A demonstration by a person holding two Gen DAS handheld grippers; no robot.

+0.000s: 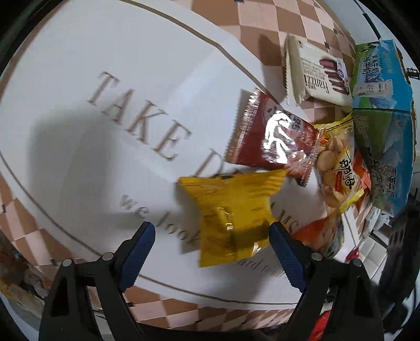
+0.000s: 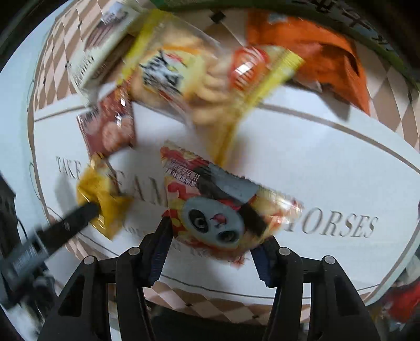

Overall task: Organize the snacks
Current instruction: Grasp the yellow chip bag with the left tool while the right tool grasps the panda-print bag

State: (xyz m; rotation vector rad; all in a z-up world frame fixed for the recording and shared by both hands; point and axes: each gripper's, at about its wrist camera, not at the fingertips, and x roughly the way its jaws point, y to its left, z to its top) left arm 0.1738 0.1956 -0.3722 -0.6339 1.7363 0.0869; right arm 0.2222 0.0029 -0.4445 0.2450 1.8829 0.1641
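Observation:
My left gripper (image 1: 211, 233) is open above the white mat; a small yellow snack packet (image 1: 232, 215) sits between its fingers, blurred, beside the right finger. It also shows in the right wrist view (image 2: 101, 194) at the left gripper's tip. My right gripper (image 2: 210, 241) is shut on a panda-print snack packet (image 2: 218, 212), held above the mat. Further on lie a dark red packet (image 1: 273, 136), a yellow cracker bag (image 1: 338, 168), an orange bag (image 2: 320, 55) and a cream Franzzi wafer pack (image 1: 315, 76).
A blue-green milk carton pack (image 1: 383, 112) stands at the right. The white mat (image 1: 92, 78) with brown lettering covers a checkered tablecloth (image 1: 275, 21). Clutter lies past the table edge at lower left and right.

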